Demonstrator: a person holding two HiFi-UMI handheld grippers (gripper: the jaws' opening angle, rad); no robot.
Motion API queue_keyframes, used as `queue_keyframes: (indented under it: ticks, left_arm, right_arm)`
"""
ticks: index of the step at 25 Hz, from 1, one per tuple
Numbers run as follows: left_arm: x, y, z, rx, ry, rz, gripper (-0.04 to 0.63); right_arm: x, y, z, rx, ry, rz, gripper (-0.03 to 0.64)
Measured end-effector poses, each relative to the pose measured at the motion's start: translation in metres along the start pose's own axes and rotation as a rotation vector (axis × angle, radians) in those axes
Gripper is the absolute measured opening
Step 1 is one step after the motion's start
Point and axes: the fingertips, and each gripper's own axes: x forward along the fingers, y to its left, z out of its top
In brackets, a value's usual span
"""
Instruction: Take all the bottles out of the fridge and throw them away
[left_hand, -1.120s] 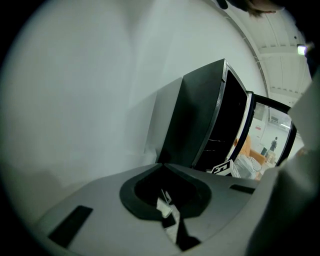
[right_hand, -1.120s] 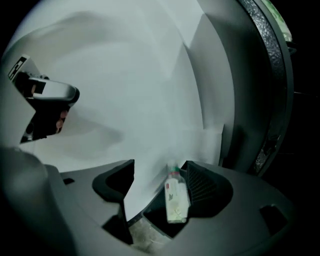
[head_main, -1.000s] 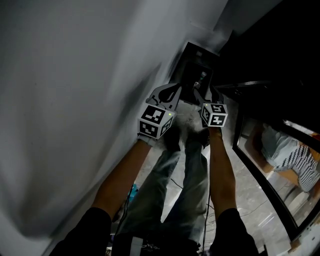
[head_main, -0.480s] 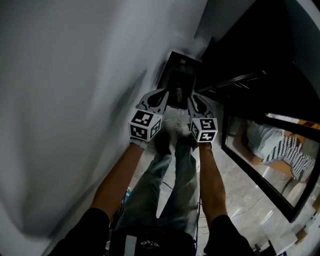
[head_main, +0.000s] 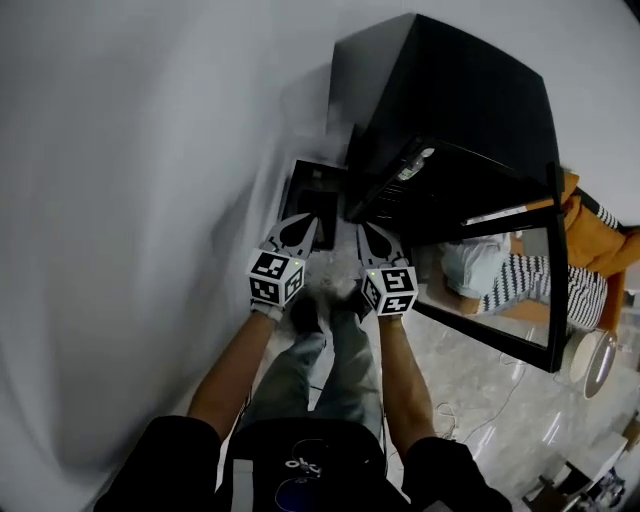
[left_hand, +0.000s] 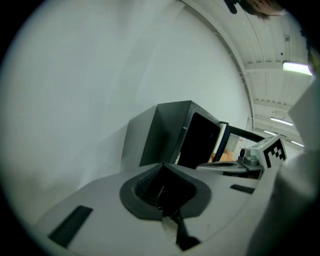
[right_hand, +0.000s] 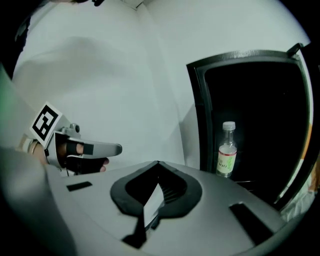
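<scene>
A clear bottle (right_hand: 227, 150) with a white cap and a green label stands upright inside the dark, open fridge (head_main: 450, 110), right of my right gripper (right_hand: 158, 163). That gripper's jaws have just been closing; they are now shut with nothing between them. My left gripper (left_hand: 162, 165) is also shut and empty, pointing toward the fridge (left_hand: 170, 135) and the white wall. In the head view both grippers, left (head_main: 297, 230) and right (head_main: 374, 238), are held side by side above a black bin (head_main: 318, 200) on the floor, in front of the fridge.
The fridge's glass door (head_main: 505, 280) stands open to the right and reflects a seated person in a striped top. A white wall (head_main: 130, 200) fills the left side. The floor (head_main: 480, 400) is pale marble tile with a cable lying on it.
Both grippers have risen from just over the bin. The head view has swung up, so the whole fridge shows. The right gripper's jaws have closed.
</scene>
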Motion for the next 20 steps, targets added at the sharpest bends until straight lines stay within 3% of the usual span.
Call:
queue_keyframes:
  ticks: [11, 20]
  left_arm:
    - [-0.039, -0.119, 0.086, 0.078, -0.058, -0.137, 0.002]
    - [-0.060, -0.216, 0.122, 0.109, -0.100, -0.211, 0.002]
  right_arm:
    - [-0.128, 0.011, 0.096, 0.003, -0.072, -0.094, 0.008]
    - [-0.222, -0.009, 0.127, -0.008, -0.117, -0.109, 0.008]
